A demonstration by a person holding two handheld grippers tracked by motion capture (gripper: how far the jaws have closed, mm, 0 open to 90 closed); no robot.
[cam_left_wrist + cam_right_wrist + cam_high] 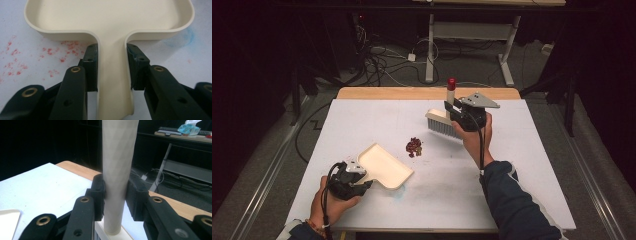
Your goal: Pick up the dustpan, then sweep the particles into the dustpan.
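We saw the cream dustpan [384, 167] lying empty near the surface's [522, 165] near edge, its handle pinched by the left tongs [111, 67]. The right tongs [116, 195] clamped the brush's [444, 122] upright handle, with the bristles toward the far edge. A small pile of dark red crumbs [414, 146] lay between pan and brush, mid-surface. The left gripper view showed faint red specks [15, 62] and a blue smudge [186, 37] beside the pan (too fine for the high view).
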